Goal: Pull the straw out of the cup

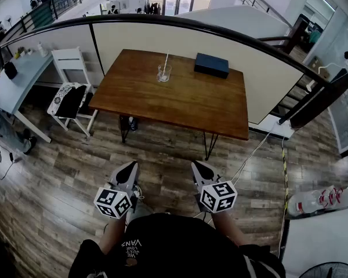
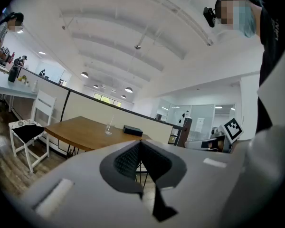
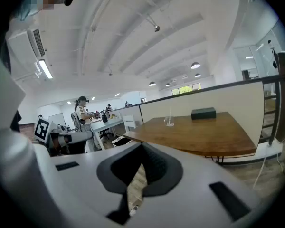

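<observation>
1. Wooden table [image 1: 180,103] stands against the cream partition, with a white chair [image 1: 66,62] off its left end.
2. Left gripper [image 1: 129,167] and right gripper [image 1: 198,167] are side by side over the plank floor, well short of the table. Both pairs of jaws are pressed together, gripping nothing.
3. Dark box [image 1: 211,65] lies on the table's far side.
4. Glass cup [image 1: 163,74] sits near the box, to its left.
5. Straw [image 1: 166,59] stands in the cup.

Your clear glass cup [image 1: 164,74], white straw [image 1: 166,60] inside, stands by the wooden desk [image 1: 180,106]'s far edge, a dark flat box [image 1: 211,65] to its right.
</observation>
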{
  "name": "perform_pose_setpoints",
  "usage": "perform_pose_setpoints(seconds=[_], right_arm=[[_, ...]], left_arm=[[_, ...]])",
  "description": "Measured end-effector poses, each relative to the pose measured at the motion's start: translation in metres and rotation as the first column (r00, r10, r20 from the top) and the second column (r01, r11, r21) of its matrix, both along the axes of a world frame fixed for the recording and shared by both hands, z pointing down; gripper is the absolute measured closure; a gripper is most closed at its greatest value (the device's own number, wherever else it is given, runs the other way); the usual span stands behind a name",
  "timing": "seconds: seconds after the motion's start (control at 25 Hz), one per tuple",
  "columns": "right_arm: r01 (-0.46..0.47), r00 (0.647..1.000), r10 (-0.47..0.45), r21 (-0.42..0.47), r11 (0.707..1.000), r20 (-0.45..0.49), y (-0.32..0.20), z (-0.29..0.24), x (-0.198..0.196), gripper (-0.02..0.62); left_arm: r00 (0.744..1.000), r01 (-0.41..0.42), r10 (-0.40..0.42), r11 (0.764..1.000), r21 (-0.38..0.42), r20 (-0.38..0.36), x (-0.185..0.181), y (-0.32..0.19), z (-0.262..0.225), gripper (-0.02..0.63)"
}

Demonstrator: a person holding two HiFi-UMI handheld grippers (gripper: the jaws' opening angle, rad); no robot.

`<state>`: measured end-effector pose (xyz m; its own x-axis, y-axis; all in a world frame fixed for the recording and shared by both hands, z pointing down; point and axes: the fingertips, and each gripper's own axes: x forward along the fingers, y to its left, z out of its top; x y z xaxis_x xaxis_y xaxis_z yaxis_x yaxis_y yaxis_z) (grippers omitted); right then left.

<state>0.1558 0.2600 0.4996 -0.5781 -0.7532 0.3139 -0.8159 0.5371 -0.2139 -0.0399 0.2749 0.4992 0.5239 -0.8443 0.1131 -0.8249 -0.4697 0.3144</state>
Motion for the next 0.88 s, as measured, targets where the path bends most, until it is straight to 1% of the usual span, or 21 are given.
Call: perform_pose_setpoints(seconds=[0.2,0.28,0.36,0.4,0.44,0.48,0.52,0.56,0.6,0.72,0.88], right_arm=[[-0.006,1.0,0.006,0.014,1.0,0.015,-0.006,0.0,-0.004,0.583],[-0.008,0.999,0.008,0.008,1.0,0.045,-0.014,0.001,-0.009,0.583],[-0.007,0.997,0.007,-0.003,1.0,0.081,-0.025,0.002,-0.015,0.581],[-0.012,0.996,0.012,-0.006,1.0,0.091,-0.03,0.002,-0.018,0.578],[-0.021,0.995,0.021,-0.008,1.0,0.097,-0.037,0.003,-0.02,0.578],[-0.032,0.994,0.033,-0.01,0.999,0.1,-0.044,0.003,-0.022,0.575],[-0.044,0.994,0.045,-0.012,0.999,0.102,-0.052,0.004,-0.025,0.563],[-0.055,0.993,0.056,-0.017,0.998,0.101,-0.061,0.004,-0.029,0.512],[-0.065,0.993,0.067,-0.022,0.998,0.098,-0.07,0.005,-0.033,0.441],[-0.088,0.991,0.09,-0.035,0.996,0.095,-0.098,0.005,-0.045,0.436],[-0.139,0.983,0.144,-0.046,0.989,0.114,-0.134,0.001,-0.059,0.436]], left_arm=[[0.999,-0.027,0.027,1.0,0.013,0.029,0.004,-0.008,0.002,0.594],[0.998,-0.049,0.048,0.999,0.015,0.032,0.006,-0.017,0.001,0.585],[0.998,-0.065,0.065,0.998,0.017,0.019,0.005,-0.027,0.001,0.575],[0.997,-0.075,0.074,0.997,0.014,0.013,0.005,-0.031,0.002,0.527],[0.996,-0.086,0.086,0.996,0.009,0.011,0.005,-0.037,0.004,0.458],[0.995,-0.098,0.098,0.995,0.004,0.013,0.004,-0.043,0.006,0.44],[0.994,-0.108,0.108,0.994,0.0,0.018,0.002,-0.05,0.008,0.44],[0.993,-0.114,0.114,0.993,-0.004,0.022,-0.001,-0.059,0.01,0.433],[0.993,-0.117,0.117,0.993,-0.008,0.023,-0.006,-0.068,0.011,0.428],[0.992,-0.128,0.128,0.992,-0.018,0.012,-0.021,-0.098,0.012,0.423],[0.986,-0.168,0.168,0.985,-0.024,0.012,-0.038,-0.137,0.011,0.419]])
